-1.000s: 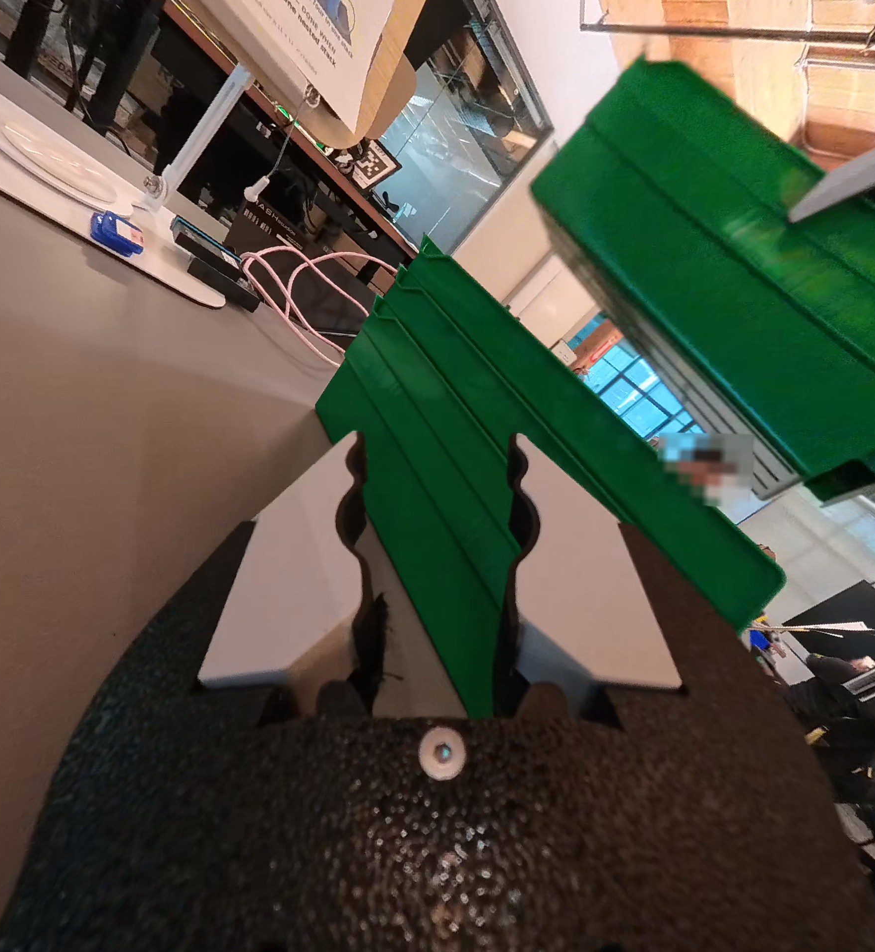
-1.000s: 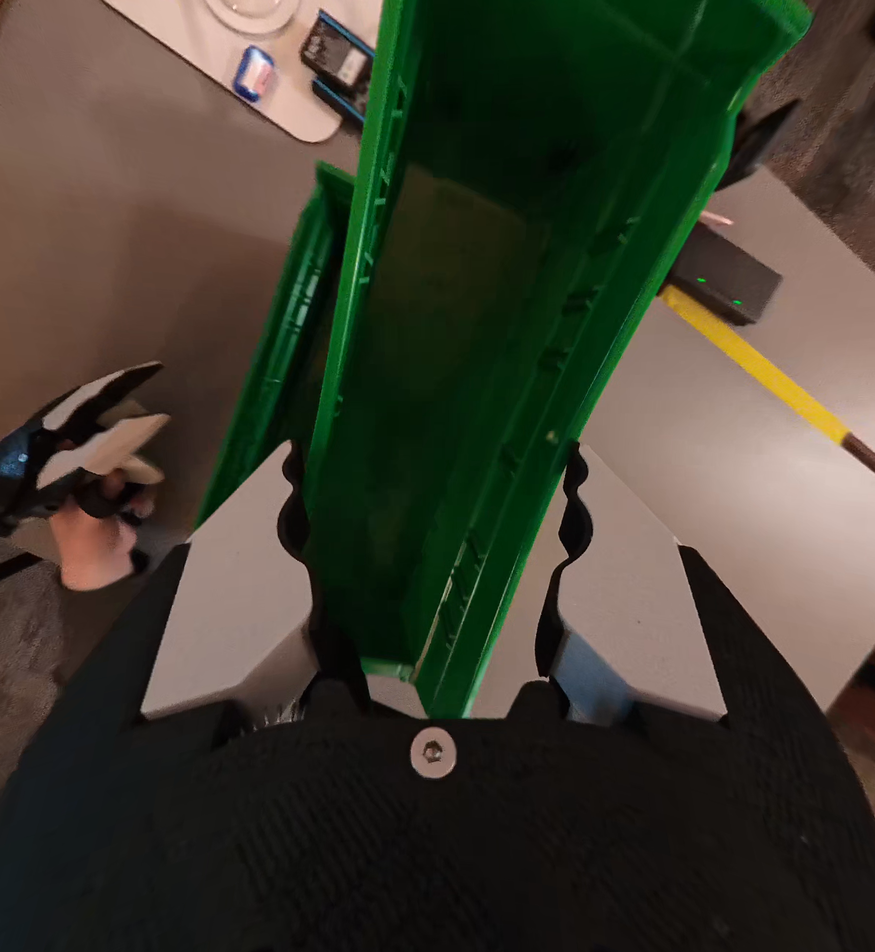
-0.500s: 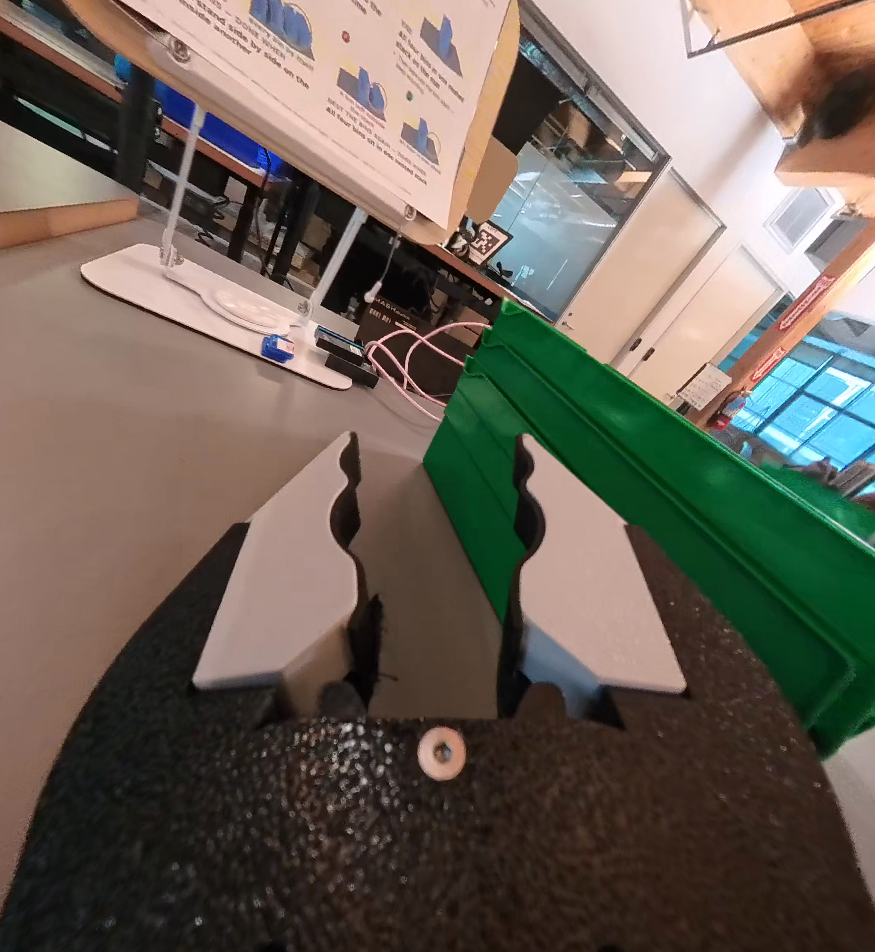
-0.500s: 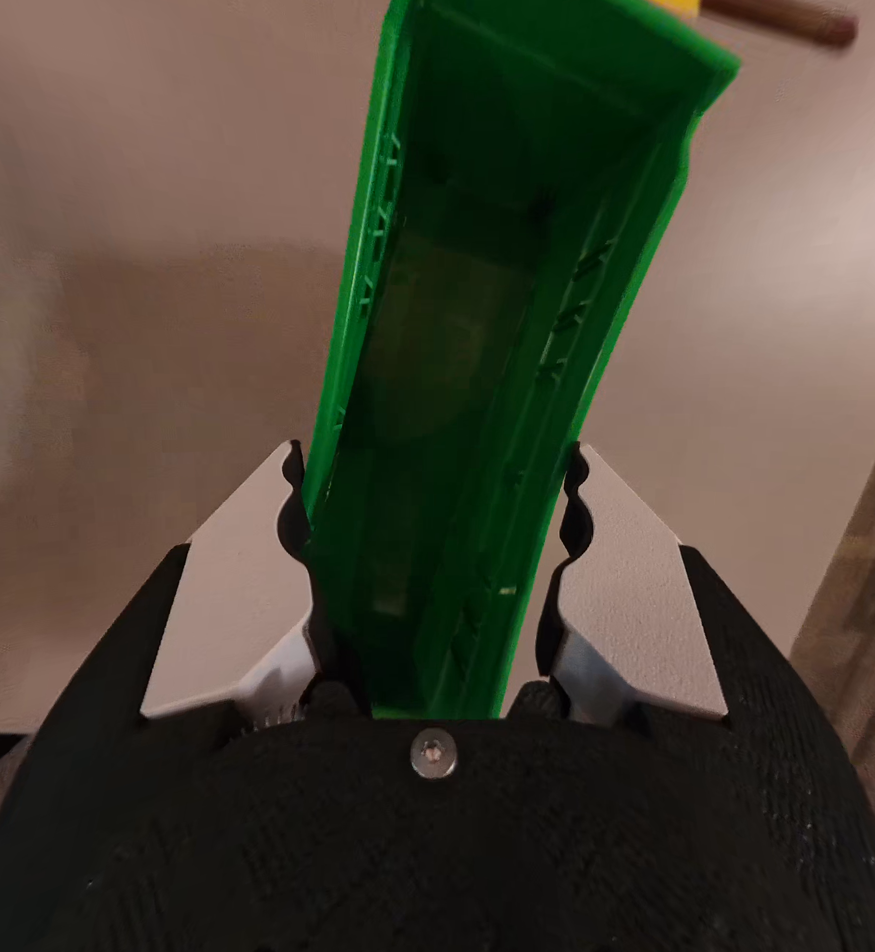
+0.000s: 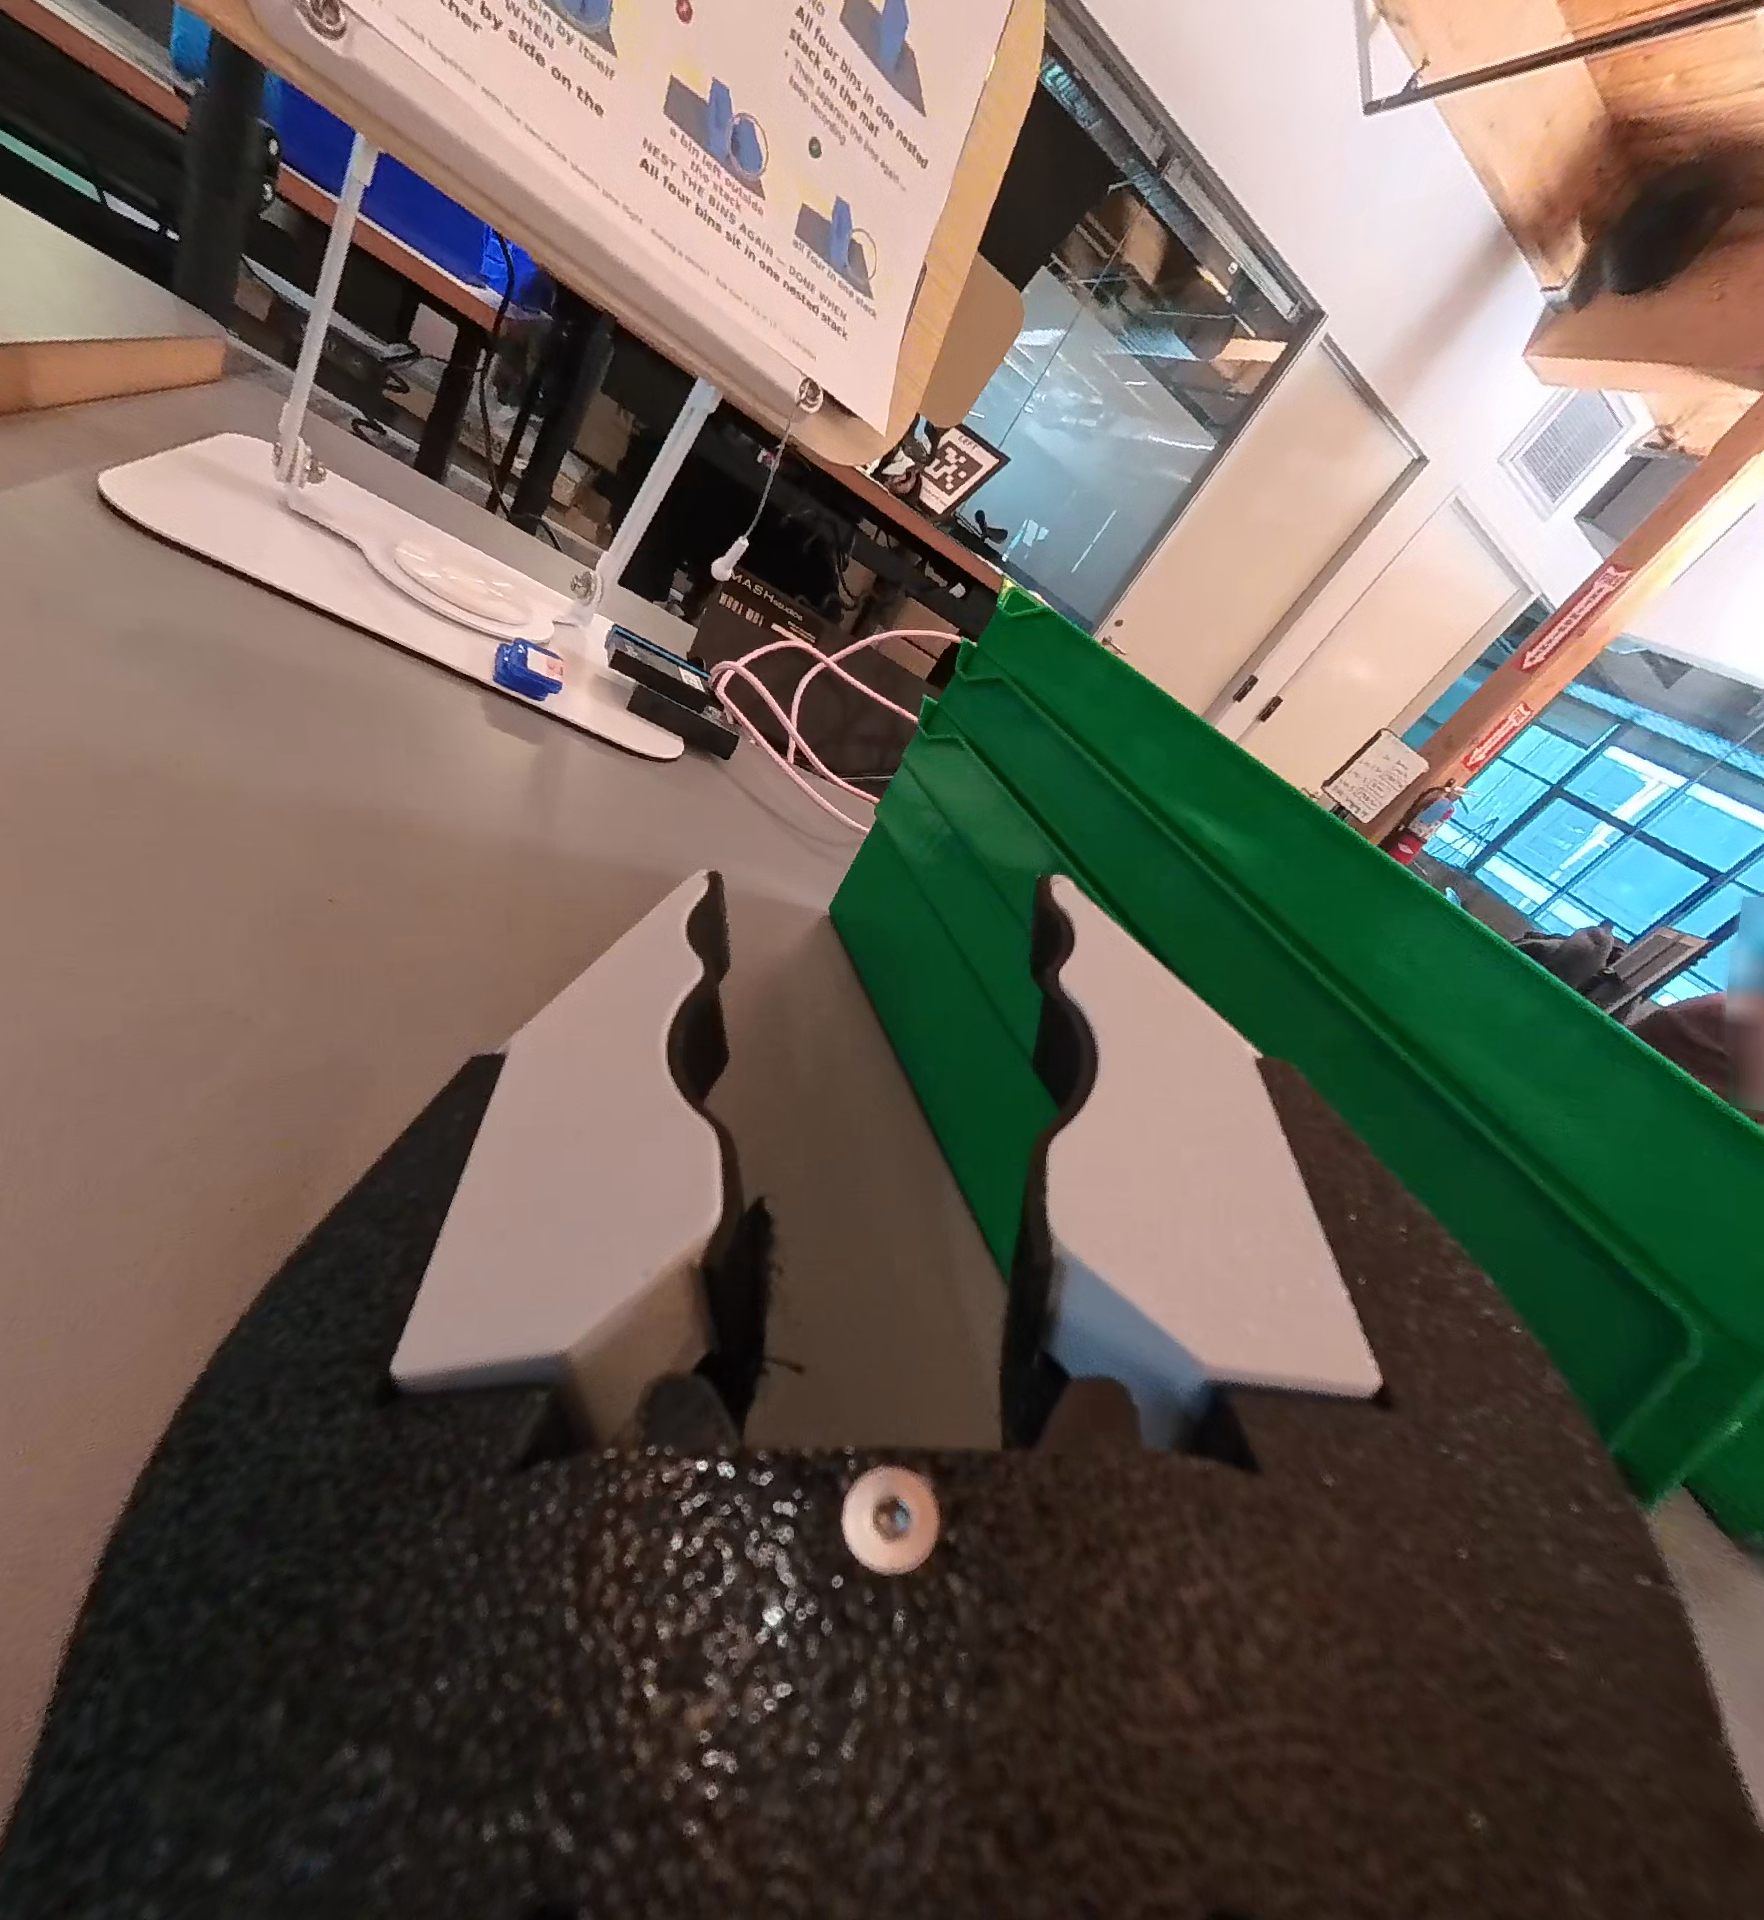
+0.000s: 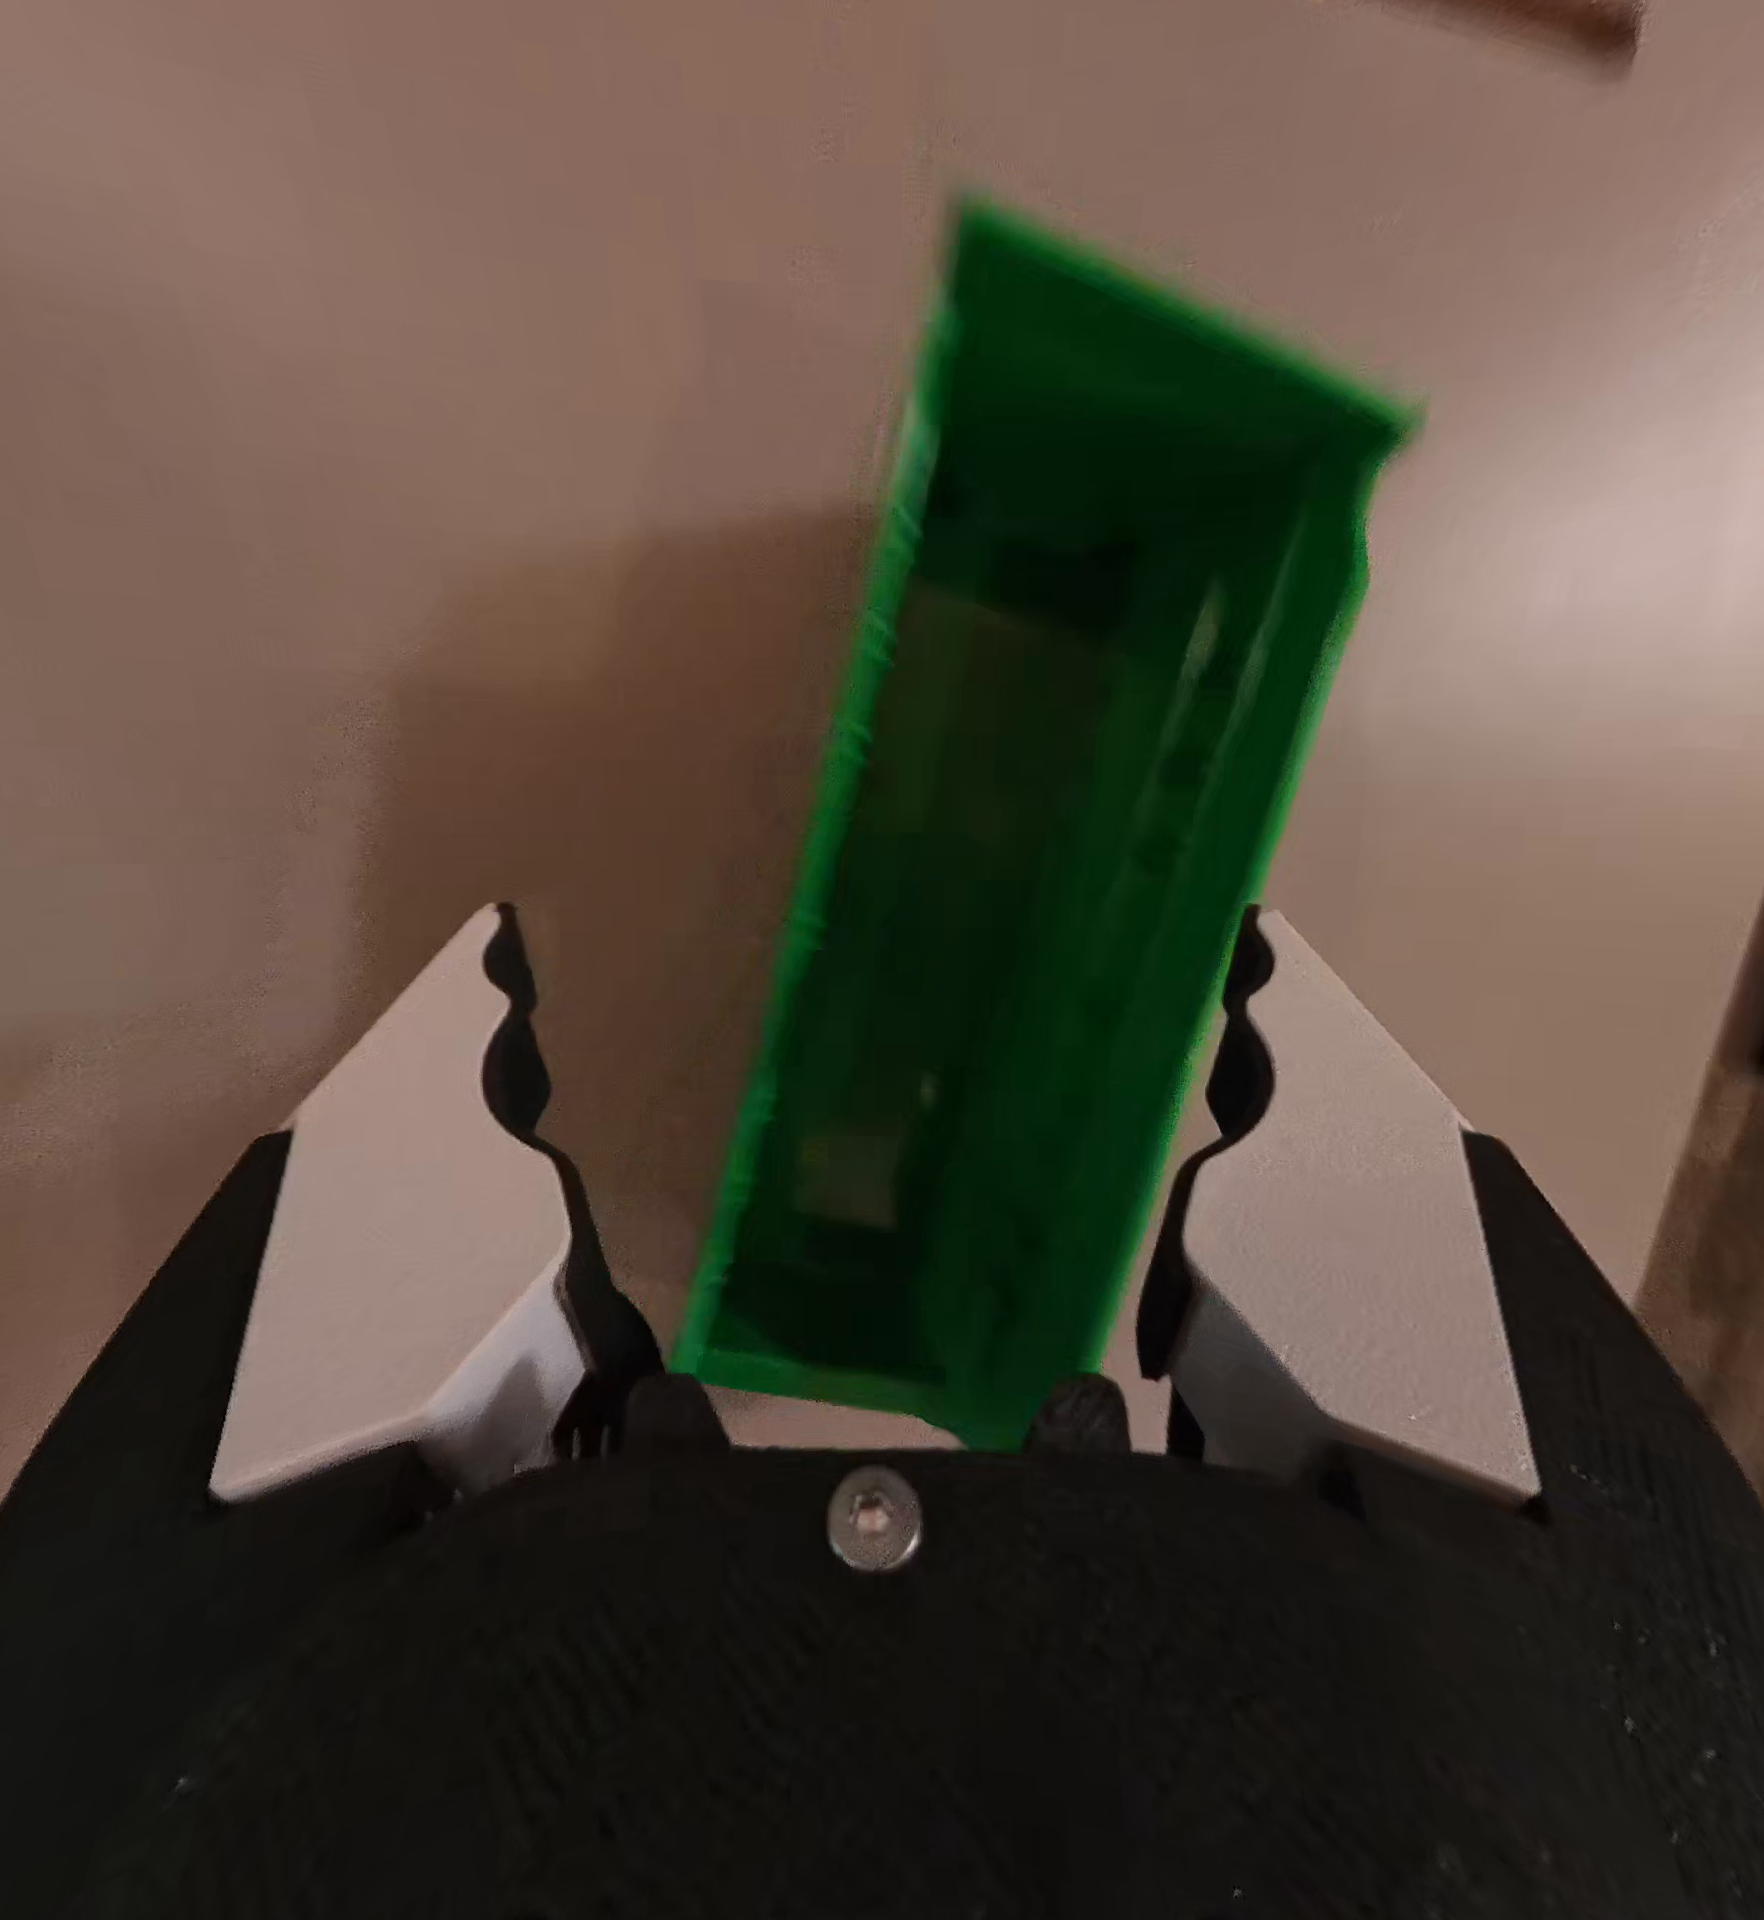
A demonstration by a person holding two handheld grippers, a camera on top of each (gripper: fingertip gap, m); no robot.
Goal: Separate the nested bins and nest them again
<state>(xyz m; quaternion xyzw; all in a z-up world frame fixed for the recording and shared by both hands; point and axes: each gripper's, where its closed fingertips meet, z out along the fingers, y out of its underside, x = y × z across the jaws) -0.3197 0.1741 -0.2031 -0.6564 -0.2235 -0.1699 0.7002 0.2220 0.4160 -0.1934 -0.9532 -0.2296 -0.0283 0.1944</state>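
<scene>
A single green bin (image 6: 1054, 831) is seen on the desk (image 6: 338, 520) between the wide-spread right tongs (image 6: 883, 1039), untouched by either finger, apparently just set apart. The remaining nested bins (image 5: 1325, 997) are stood beside the empty, narrowly parted left tongs (image 5: 883, 1039). A sign stand (image 5: 358, 540) and pink cables (image 5: 816, 707) lie beyond, clear of both.

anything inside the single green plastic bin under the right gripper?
Looking down into the single green plastic bin, no loose item shows: only its dark floor and ribbed inner walls. The frame is blurred, so small things could be missed. The tan tabletop beneath it is covered.
</scene>
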